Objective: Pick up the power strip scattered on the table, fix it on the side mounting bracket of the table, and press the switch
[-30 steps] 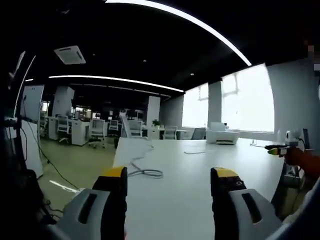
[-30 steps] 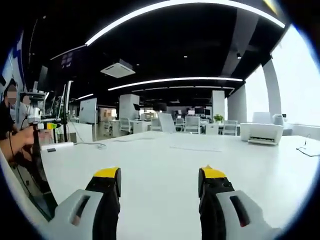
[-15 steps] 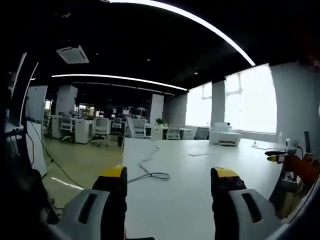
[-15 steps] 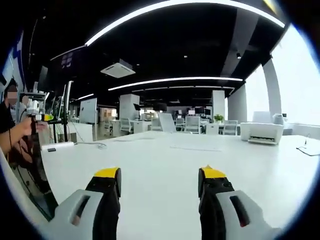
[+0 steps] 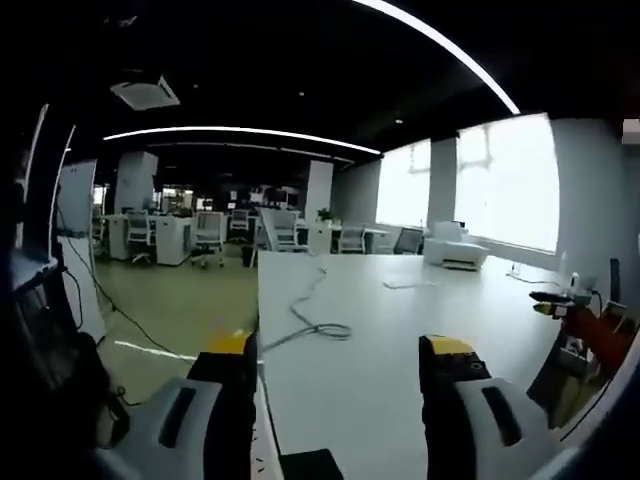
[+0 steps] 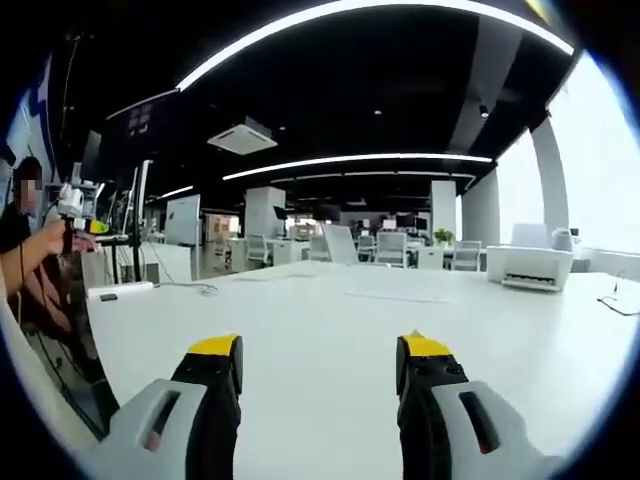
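The left gripper [image 5: 340,355] hangs above the near edge of a large white table [image 5: 400,330], its yellow-tipped jaws spread wide apart with nothing between them. In the left gripper view a grey cable [image 5: 305,325] lies looped on the tabletop ahead of the left jaw and runs away toward the far end of the table; a white printer [image 5: 455,247] sits at the far side by the bright windows [image 5: 505,180]. At the right edge of that view a person's hand [image 5: 600,335] holds a device with a yellow-green tip. The right gripper [image 6: 320,358] is likewise held over the bare white tabletop [image 6: 330,320], its jaws standing open and empty. In the right gripper view the power strip [image 6: 118,291], a long white bar, lies flat near the table's left edge, well apart from both jaws, with its thin cord [image 6: 195,288] trailing across the surface beside it. Beyond that edge a person [image 6: 35,270] stands with one hand raised near a stand. The white printer [image 6: 528,268] rests on the table to the right, and rows of office chairs [image 6: 390,250] and desks fill the room behind.
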Demonstrator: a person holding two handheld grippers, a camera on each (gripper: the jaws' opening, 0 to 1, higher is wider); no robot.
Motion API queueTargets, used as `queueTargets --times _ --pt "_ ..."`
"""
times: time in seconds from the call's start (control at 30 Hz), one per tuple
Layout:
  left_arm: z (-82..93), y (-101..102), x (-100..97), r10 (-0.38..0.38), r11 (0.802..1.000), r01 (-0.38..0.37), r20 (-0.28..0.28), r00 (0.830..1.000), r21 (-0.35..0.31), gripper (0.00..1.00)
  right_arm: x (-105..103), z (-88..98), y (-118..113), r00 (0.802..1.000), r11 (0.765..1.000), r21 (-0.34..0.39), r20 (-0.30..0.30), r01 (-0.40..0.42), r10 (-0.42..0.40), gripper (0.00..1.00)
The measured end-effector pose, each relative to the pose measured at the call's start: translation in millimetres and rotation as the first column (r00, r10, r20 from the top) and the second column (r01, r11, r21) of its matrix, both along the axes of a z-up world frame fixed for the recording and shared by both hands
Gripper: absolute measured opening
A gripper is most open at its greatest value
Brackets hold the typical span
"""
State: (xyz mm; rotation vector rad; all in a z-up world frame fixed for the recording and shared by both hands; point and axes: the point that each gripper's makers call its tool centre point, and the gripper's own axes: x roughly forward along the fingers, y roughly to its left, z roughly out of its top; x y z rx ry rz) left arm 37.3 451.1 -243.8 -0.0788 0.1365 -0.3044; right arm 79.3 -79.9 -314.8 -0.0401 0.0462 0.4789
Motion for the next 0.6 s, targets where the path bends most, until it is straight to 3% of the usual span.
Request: queueTargets --times 0.23,0.6 --pt "3.5 16.6 -7.4 0.022 1.000 -0.021 -0.031 0.999 0.021 0.64 1.4 -0.3 -2.7 1.000 1.000 0.006 0.003 -0.008 0.008 0.58" --pt "3.7 56.2 -23.5 0.070 0.992 -0.059 -0.093 0.993 0.108 0.60 3.1 -2.0 -2.2 1.000 1.000 -0.009 -0.003 -0.018 0.018 0.57"
